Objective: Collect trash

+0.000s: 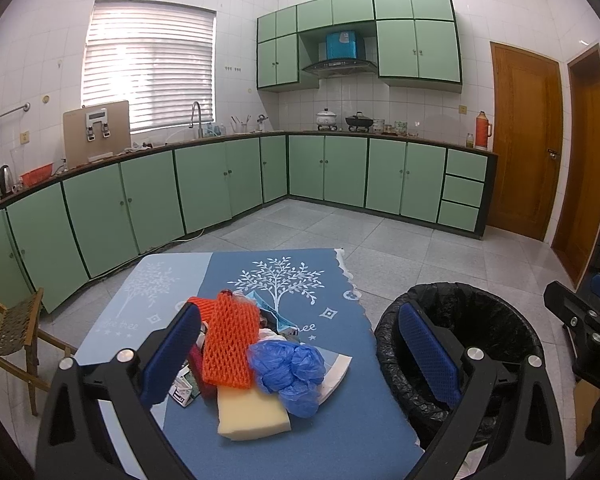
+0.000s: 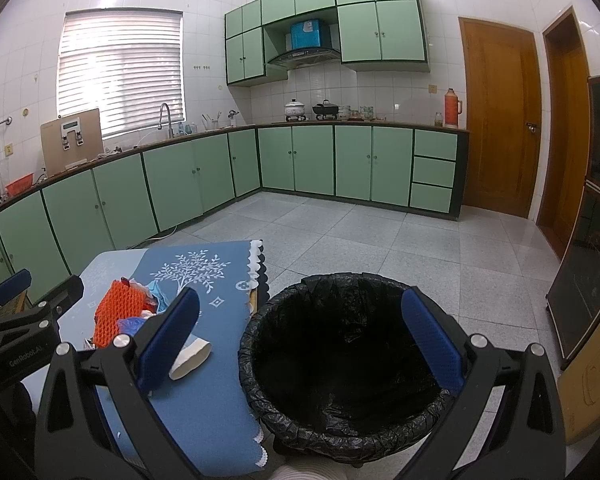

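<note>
Several light, squashy scraps lie heaped mid-worktop at my twelve o'clock, both jaws apart and empty; I'd pinch the springy orange foam net (image 1: 230, 340) at its edge, bin (image 2: 340, 356) at three.

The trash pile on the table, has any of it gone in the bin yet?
It doesn't look like it. The bin with its black liner looks empty, though its dark inside is hard to see. Both the left gripper and the right gripper are open, holding nothing. Left to move: orange foam net, blue plastic gloves, yellow sponge and the scraps beneath.
</note>
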`<move>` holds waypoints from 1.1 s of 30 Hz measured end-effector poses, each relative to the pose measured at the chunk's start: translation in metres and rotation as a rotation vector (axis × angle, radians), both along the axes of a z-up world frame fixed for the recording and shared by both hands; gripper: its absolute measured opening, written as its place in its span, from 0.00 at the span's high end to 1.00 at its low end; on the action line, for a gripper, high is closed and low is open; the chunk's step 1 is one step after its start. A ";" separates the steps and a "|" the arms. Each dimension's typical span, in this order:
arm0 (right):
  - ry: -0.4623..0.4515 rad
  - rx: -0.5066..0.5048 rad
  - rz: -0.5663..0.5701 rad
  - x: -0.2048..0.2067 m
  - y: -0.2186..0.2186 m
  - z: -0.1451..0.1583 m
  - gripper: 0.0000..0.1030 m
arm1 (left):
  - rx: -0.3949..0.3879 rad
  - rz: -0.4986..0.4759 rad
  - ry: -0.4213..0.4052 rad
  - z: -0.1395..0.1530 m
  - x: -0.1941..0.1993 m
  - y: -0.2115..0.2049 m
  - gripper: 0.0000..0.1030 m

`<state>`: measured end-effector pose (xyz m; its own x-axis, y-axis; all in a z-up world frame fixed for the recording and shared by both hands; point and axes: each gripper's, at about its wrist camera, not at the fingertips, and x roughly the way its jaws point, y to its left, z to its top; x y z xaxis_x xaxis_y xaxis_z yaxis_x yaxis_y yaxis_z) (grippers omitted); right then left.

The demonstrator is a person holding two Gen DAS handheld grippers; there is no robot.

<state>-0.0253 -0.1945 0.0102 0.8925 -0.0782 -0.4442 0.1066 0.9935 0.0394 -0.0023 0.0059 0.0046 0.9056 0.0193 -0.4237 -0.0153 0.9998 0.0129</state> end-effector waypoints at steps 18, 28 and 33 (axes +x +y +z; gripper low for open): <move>-0.001 0.000 0.000 0.000 0.000 0.000 0.05 | 0.003 0.005 -0.002 0.002 -0.002 0.003 0.06; 0.000 0.000 0.000 0.000 0.000 0.000 0.05 | 0.004 0.009 0.000 -0.001 0.002 0.002 0.06; 0.000 0.000 0.000 0.000 0.000 0.000 0.05 | 0.004 0.010 0.001 -0.001 0.002 0.005 0.06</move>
